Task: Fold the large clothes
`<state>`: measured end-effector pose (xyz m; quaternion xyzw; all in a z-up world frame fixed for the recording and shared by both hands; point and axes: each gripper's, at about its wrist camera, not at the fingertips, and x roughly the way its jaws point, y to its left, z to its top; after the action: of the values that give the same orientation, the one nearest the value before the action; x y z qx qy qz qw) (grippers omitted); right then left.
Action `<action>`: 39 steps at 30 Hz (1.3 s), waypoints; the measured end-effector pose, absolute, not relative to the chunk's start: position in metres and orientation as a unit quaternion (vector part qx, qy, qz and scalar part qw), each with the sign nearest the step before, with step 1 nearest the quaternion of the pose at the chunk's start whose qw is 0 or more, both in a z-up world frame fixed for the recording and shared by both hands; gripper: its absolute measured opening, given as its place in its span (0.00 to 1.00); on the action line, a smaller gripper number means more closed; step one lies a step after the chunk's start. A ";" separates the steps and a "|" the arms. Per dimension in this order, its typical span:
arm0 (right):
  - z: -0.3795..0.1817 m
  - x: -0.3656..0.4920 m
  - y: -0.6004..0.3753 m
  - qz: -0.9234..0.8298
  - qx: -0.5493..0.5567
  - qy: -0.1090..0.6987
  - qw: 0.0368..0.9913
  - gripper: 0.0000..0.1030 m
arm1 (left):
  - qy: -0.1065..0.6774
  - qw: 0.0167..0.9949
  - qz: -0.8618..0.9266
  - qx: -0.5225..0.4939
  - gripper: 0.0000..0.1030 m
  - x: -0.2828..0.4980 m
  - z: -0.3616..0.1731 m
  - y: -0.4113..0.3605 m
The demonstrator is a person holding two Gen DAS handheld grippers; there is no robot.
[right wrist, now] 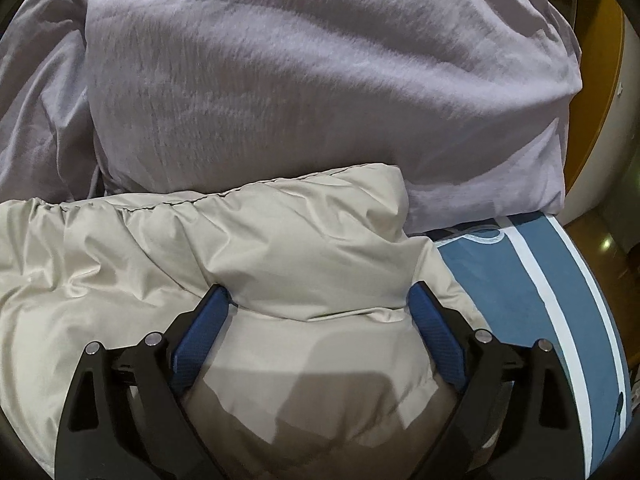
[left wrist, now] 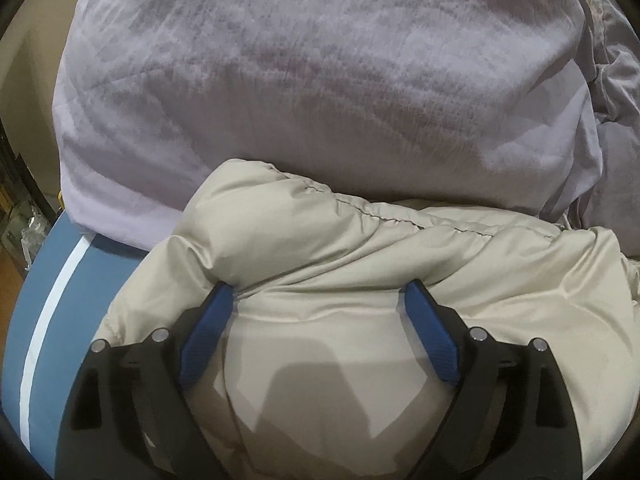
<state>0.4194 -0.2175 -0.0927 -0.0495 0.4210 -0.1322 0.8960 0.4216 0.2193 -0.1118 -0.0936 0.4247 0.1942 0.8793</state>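
Observation:
A beige puffy jacket (left wrist: 340,248) lies bunched on a blue bed sheet (left wrist: 68,304). My left gripper (left wrist: 318,294) is open, its blue pads (left wrist: 206,332) spread wide and pressed down on the jacket's left part, holding nothing. In the right wrist view the same jacket (right wrist: 240,248) fills the lower left. My right gripper (right wrist: 320,296) is open too, its pads (right wrist: 436,340) resting on the jacket near its right edge, close to the sheet (right wrist: 532,296).
A large lilac pillow (left wrist: 304,80) lies just beyond the jacket, and it shows in the right wrist view (right wrist: 312,80) too. Crumpled lilac bedding (left wrist: 616,128) lies at the right. The sheet has white stripes (right wrist: 560,308). The wooden floor (right wrist: 596,240) shows past the bed's edge.

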 end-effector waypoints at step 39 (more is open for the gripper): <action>-0.078 0.292 -0.294 -0.152 0.252 0.525 0.799 0.83 | 0.469 0.820 0.223 -0.241 0.86 0.263 -0.087 0.241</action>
<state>0.2924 -0.2940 -0.0780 0.2517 0.5248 -0.1517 0.7989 0.2634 0.2413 -0.0870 -0.2410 0.4694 0.2233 0.8196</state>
